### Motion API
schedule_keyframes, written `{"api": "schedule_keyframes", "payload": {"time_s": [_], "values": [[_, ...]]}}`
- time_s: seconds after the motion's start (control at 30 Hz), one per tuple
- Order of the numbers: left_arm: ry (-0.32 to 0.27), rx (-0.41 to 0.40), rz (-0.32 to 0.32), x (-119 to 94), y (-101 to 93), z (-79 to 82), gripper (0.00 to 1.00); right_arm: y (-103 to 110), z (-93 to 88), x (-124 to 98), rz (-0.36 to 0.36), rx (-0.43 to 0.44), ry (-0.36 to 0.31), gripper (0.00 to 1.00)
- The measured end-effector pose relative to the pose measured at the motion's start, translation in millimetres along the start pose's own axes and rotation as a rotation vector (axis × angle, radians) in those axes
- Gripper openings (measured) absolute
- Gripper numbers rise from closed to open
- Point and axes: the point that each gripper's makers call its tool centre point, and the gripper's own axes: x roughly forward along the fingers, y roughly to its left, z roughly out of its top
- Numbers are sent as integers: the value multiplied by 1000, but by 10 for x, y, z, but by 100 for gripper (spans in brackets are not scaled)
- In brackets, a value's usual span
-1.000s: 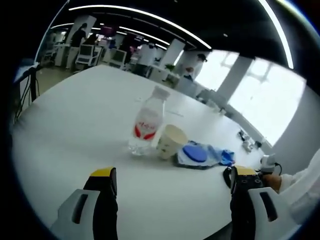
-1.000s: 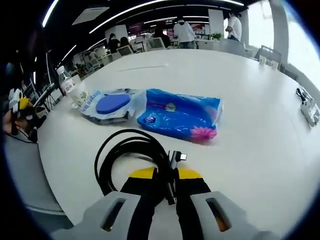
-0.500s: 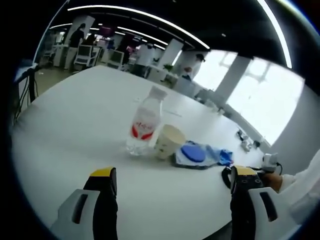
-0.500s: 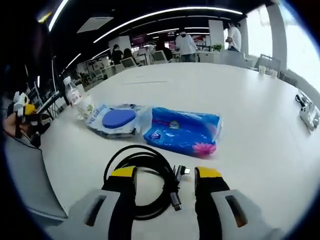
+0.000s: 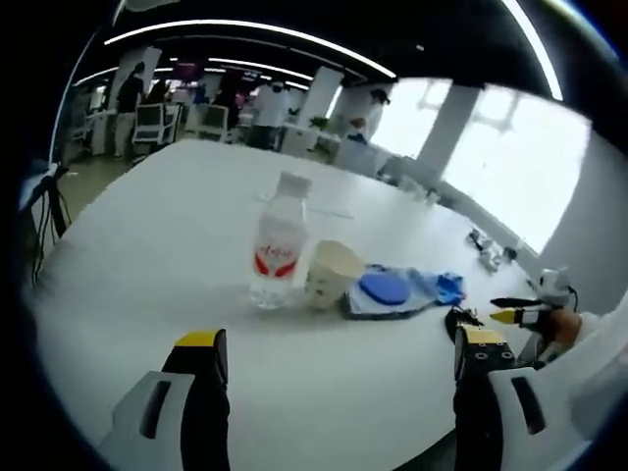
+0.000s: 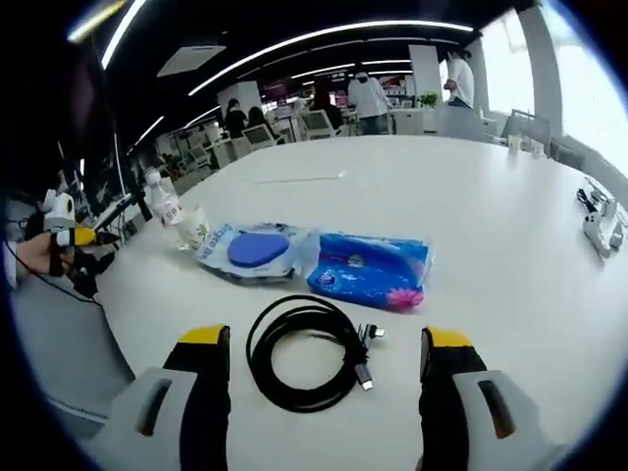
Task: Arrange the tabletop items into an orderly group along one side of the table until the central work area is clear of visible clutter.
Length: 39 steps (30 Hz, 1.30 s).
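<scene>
In the right gripper view a coiled black cable [image 6: 309, 351] lies on the white table [image 6: 471, 196], just beyond my open right gripper [image 6: 326, 351] and free of its jaws. Past it lie a blue tissue pack [image 6: 368, 269], a wet-wipe pack with a blue lid [image 6: 253, 249], a paper cup [image 6: 199, 228] and a water bottle [image 6: 163, 202]. In the left gripper view the bottle [image 5: 278, 241], the cup [image 5: 330, 273] and the wipe pack [image 5: 385, 290] sit in a row ahead of my open left gripper [image 5: 334, 353]. The right gripper [image 5: 525, 316] enters at the right.
A power strip [image 6: 599, 222] rests near the table's far right edge. People, desks and chairs [image 6: 324, 118] fill the room behind. A sheet of paper [image 6: 299, 179] lies far across the table. The left gripper [image 6: 74, 238], held in a hand, shows at the left edge.
My right gripper has opened, let go of the cable and drawn back from it. The cable now rests on the table. The left gripper view has shifted slightly.
</scene>
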Motion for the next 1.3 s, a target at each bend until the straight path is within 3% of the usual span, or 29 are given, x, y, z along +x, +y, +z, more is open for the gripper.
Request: {"api": "schedule_keyframes", "payload": {"time_s": [0.17, 0.23, 0.3, 0.43, 0.53, 0.63, 0.8, 0.9, 1.07, 1.17, 1.3], "values": [[-5, 13, 0, -14, -75, 59, 95, 65, 70, -90, -11, -15, -15, 77], [22, -7, 3, -16, -55, -1, 95, 83, 112, -144, -16, -17, -22, 77], [86, -18, 0, -40, -70, -124, 91, 136, 137, -198, -18, -13, -27, 77], [88, -26, 11, -72, -74, -149, 92, 294, 110, -314, -12, -25, -15, 77], [40, 2, 40, -101, -21, -3, 95, 368, 54, -387, -16, -55, 7, 76], [37, 25, 45, -130, -42, 61, 97, 479, 15, -494, -26, -57, 17, 76], [3, 60, 0, -157, -205, 199, 97, 534, 5, -720, -34, -47, 0, 76], [32, 116, -3, -263, -319, 167, 97, 548, 4, -842, -24, -41, -6, 76], [-13, 119, 13, -531, -455, 226, 97, 509, 11, -1015, -17, -7, -18, 76], [1, 133, 21, -630, -537, 148, 97, 539, 17, -1102, -3, -8, -35, 78], [10, 160, 36, -704, -573, 43, 97, 571, -68, -1178, 28, -30, -10, 78]]}}
